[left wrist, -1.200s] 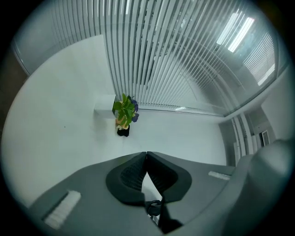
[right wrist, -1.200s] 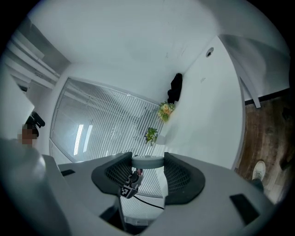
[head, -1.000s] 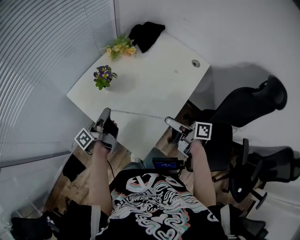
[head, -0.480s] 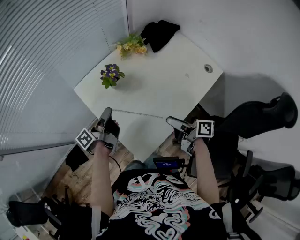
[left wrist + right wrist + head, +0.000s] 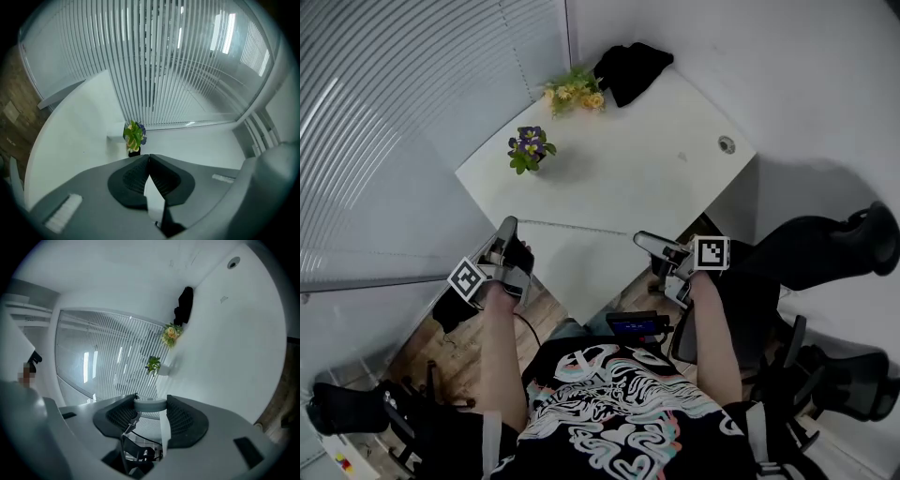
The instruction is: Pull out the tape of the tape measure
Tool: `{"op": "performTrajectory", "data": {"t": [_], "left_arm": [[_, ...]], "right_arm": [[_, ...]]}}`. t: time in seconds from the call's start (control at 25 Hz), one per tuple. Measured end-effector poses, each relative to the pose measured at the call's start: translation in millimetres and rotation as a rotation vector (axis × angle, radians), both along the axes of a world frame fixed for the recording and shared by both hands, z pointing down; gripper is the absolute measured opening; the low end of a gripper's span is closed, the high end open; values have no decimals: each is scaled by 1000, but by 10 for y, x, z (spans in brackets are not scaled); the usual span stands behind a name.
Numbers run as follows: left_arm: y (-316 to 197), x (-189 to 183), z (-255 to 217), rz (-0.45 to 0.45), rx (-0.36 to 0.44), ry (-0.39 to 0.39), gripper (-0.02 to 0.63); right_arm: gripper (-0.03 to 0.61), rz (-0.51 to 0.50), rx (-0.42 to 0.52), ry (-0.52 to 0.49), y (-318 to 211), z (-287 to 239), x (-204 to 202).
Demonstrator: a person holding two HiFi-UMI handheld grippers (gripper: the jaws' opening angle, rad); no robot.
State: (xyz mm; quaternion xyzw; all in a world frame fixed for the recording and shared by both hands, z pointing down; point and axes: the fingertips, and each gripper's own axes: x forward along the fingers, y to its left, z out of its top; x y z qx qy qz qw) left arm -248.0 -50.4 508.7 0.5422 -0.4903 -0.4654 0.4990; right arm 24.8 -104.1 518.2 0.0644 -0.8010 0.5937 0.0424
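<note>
The white desk (image 5: pixel 619 187) in front of you carries a black cloth (image 5: pixel 633 70) at its far corner, with a bunch of yellow flowers (image 5: pixel 575 94) just beside it. Nearer you stands 1 small dark pot (image 5: pixel 134 152) holding purple blooms and green leaves. Your right gripper (image 5: pixel 151 399), at the desk's near edge, is clamped on the tape measure (image 5: pixel 151 405), a pale round case pinched between both pads. Your left gripper (image 5: pixel 149 156) has its jaws pressed together on the tape (image 5: pixel 156 199), a thin white strip.
</note>
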Motion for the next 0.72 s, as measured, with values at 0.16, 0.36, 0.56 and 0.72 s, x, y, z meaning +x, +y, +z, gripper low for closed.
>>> {"op": "performTrajectory", "data": {"t": [0.16, 0.36, 0.56, 0.72], "left_arm": [[84, -122, -41, -40, 0, -34, 3], [213, -216, -49, -78, -3, -68, 3], [282, -188, -6, -86, -23, -83, 3], [309, -182, 4, -87, -43, -99, 3]], "right_arm": [[219, -8, 0, 9, -37, 15, 84], [219, -38, 13, -9, -40, -1, 115], [219, -48, 1, 34, -27, 65, 169], [219, -41, -6, 64, -38, 137, 218]]}}
